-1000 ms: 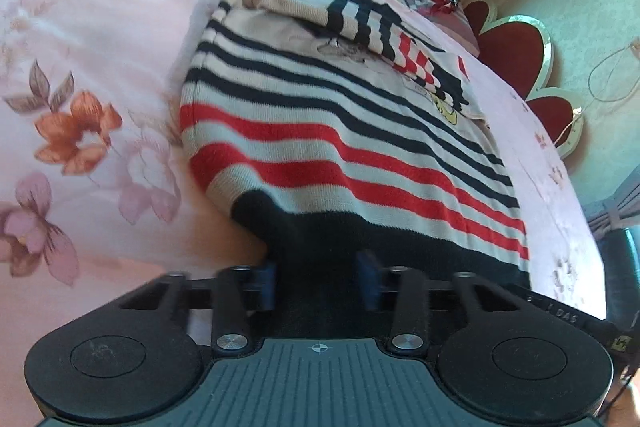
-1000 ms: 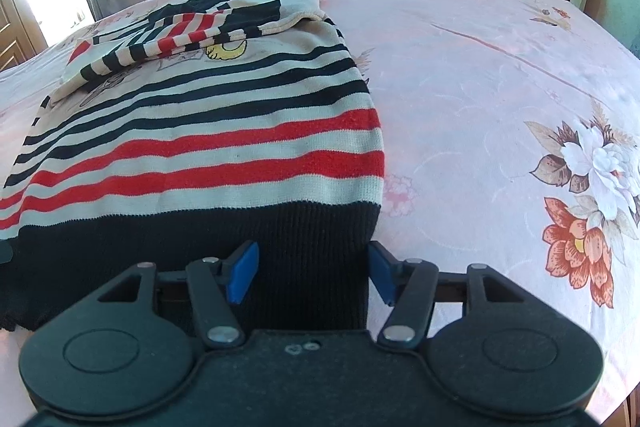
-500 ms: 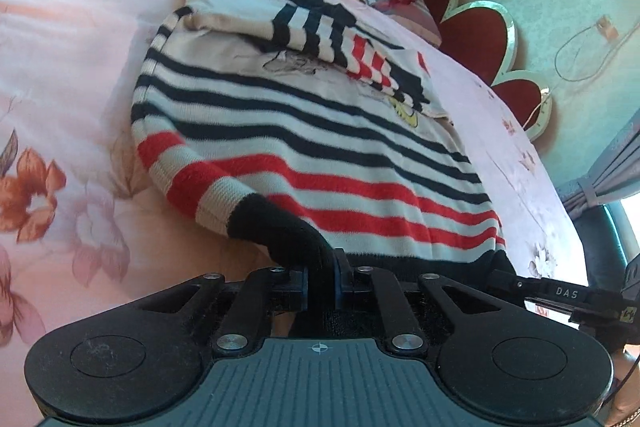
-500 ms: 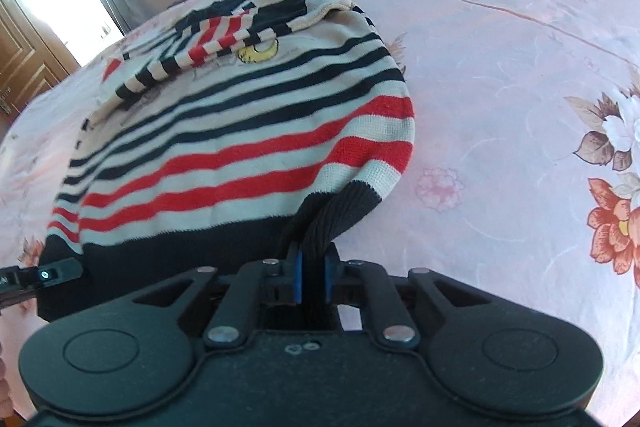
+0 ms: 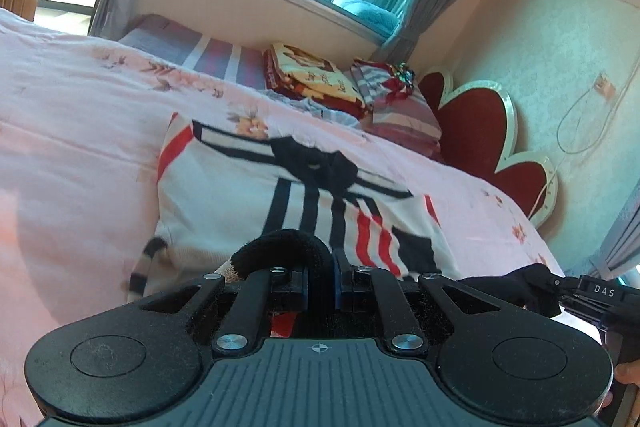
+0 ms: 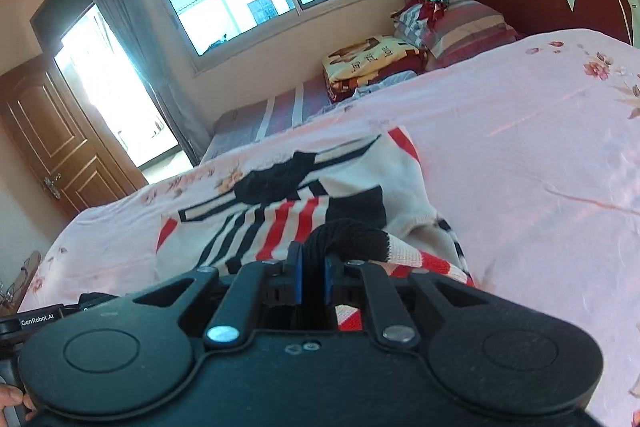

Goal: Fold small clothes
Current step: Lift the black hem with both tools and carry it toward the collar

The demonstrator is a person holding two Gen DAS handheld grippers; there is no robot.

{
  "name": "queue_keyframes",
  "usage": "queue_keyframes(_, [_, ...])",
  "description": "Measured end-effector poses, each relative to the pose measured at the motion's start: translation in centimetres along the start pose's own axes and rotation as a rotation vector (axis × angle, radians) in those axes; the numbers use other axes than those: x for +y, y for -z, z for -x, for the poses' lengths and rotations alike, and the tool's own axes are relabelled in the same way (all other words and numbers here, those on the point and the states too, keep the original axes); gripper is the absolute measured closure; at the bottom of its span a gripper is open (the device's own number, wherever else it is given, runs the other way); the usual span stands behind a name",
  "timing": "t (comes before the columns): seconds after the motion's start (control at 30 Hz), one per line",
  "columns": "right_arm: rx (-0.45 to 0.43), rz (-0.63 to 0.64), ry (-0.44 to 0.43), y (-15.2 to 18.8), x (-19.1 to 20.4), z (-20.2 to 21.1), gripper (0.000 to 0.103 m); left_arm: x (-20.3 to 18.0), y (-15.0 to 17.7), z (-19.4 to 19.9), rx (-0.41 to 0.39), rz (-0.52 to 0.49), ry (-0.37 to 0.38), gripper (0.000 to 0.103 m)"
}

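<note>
Sweater hem corners are pinched one per side so the bottom edge lifts evenly, looks like it's meant to go up toward the collar for a half fold. Left hand-held gripper is clamped nearly shut on the black ribbed hem, fabric bulging over the fingers. Right hand-held gripper is the same, squeezed tight on its corner. Rest of the sweater lies flat on the pink bed, sleeves folded across the chest.
</note>
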State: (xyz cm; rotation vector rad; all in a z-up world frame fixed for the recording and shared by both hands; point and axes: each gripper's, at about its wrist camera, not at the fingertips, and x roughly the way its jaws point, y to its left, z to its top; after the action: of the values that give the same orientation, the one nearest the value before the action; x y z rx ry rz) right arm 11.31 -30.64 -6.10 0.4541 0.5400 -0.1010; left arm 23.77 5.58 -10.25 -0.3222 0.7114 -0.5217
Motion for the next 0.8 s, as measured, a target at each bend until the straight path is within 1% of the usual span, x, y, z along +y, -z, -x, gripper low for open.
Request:
queue_keyframes(0.07, [-0.009, -0.03, -0.012, -1.8, -0.4, -2.4, 0.093, 0.5, -2.2, -2.4, -0.006, 0.008, -0.015, 0.092])
queue_keyframes(0.13, [-0.001, -0.062, -0.022, -3.6, -1.0, -5.2, 0.093, 1.0, -3.9, -5.0, 0.002, 0.026, -0.033, 0.092])
queue_keyframes(0.23, [0.016, -0.082, -0.006, -5.4, -1.7, -9.4, 0.093, 1.8, -6.0, -9.1, 0.021, 0.051, -0.065, 0.092])
queue_keyframes(0.27, [0.027, -0.083, -0.002, -5.8, -1.8, -10.8, 0.093, 2.0, -6.5, -10.6, 0.039, 0.059, -0.073, 0.092])
queue_keyframes(0.4, [0.076, -0.118, 0.034, -6.8, -3.0, -16.1, 0.093, 3.2, -7.9, -15.6, 0.1, 0.093, -0.111, 0.092])
queue_keyframes(0.47, [0.094, -0.135, 0.049, -7.2, -3.7, -18.0, 0.093, 3.8, -8.2, -17.4, 0.112, 0.109, -0.137, 0.092])
queue_keyframes(0.53, [0.105, -0.141, 0.064, -7.4, -4.1, -19.6, 0.093, 4.4, -8.6, -19.0, 0.144, 0.128, -0.14, 0.091])
queue_keyframes(0.63, [0.158, -0.158, 0.065, -7.7, -4.7, -22.0, 0.091, 5.2, -9.1, -20.7, 0.178, 0.171, -0.158, 0.089])
queue_keyframes(0.67, [0.156, -0.17, 0.08, -7.9, -4.9, -22.5, 0.084, 5.5, -9.3, -21.0, 0.193, 0.198, -0.157, 0.088])
queue_keyframes(0.7, [0.139, -0.173, 0.094, -8.1, -5.1, -22.8, 0.068, 5.7, -9.6, -21.1, 0.202, 0.222, -0.147, 0.086])
queue_keyframes(0.73, [0.111, -0.177, 0.106, -8.4, -5.3, -22.8, 0.058, 5.9, -9.8, -21.1, 0.207, 0.242, -0.136, 0.082])
queue_keyframes(0.77, [0.08, -0.18, 0.109, -8.7, -5.4, -22.6, 0.042, 6.1, -10.1, -20.9, 0.202, 0.263, -0.12, 0.07])
queue_keyframes(0.8, [0.057, -0.17, 0.116, -9.1, -5.5, -22.5, 0.042, 6.4, -10.4, -20.6, 0.182, 0.286, -0.101, 0.049])
